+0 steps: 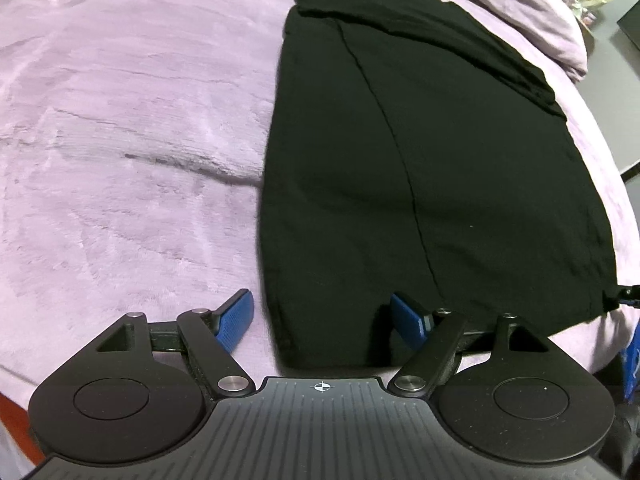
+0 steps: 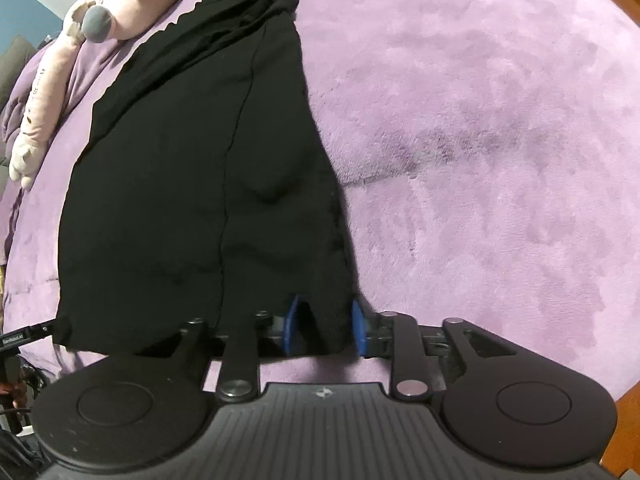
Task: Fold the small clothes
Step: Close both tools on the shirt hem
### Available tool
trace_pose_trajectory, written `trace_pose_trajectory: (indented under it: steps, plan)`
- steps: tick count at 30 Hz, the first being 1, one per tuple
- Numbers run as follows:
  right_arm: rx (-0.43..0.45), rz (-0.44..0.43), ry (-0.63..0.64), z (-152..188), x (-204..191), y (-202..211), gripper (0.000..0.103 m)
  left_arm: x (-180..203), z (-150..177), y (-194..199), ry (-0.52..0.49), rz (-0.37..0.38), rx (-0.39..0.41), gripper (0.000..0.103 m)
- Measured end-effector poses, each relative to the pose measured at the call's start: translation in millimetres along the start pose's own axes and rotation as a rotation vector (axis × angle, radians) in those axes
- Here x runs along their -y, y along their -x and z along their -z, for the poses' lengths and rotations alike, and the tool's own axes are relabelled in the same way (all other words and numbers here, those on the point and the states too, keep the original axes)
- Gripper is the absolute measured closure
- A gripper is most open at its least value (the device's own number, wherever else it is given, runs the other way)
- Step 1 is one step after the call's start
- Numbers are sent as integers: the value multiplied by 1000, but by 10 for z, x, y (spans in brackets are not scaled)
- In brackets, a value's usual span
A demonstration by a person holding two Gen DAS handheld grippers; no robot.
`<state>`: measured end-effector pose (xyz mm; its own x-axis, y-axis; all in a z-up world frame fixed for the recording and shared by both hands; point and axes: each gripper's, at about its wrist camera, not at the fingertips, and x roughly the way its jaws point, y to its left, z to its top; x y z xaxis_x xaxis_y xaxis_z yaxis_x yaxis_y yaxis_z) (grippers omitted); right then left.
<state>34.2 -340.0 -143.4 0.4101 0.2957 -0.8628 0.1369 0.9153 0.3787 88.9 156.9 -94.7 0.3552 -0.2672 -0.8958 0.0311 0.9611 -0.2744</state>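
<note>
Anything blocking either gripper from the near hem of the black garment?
Nothing visible. The left gripper and right gripper are both open astride the near hem of the black garment, which lies on the purple blanket.

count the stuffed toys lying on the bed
1: a pink plush toy at the far left of the right wrist view, lying on the purple blanket beside the black garment. The left wrist view shows none; others may lie outside both views.

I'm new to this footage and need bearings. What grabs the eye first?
A long black garment lies flat on a purple plush blanket, filling the middle of both views. Blue-padded left tongs and right tongs straddle its near hem. A pink plush toy lies beside its far end.
</note>
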Motion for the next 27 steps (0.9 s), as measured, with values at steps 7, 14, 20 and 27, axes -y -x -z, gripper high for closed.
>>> trace_pose_trajectory:
  steps: [7,14,20,27]
  plan:
    - [-5,3,38,-28,-72,-62,92,-38,-104,-15,16,29,13,81]
    - [12,-152,-61,-78,25,-13,94,-70,-158,49,68,169,37,95]
    - [102,-266,-137,-263,41,88,94,-79,-365,166,126,252,106,95]
    - [263,-267,-131,-702,-64,168,94,-95,-863,245,153,268,219,95]
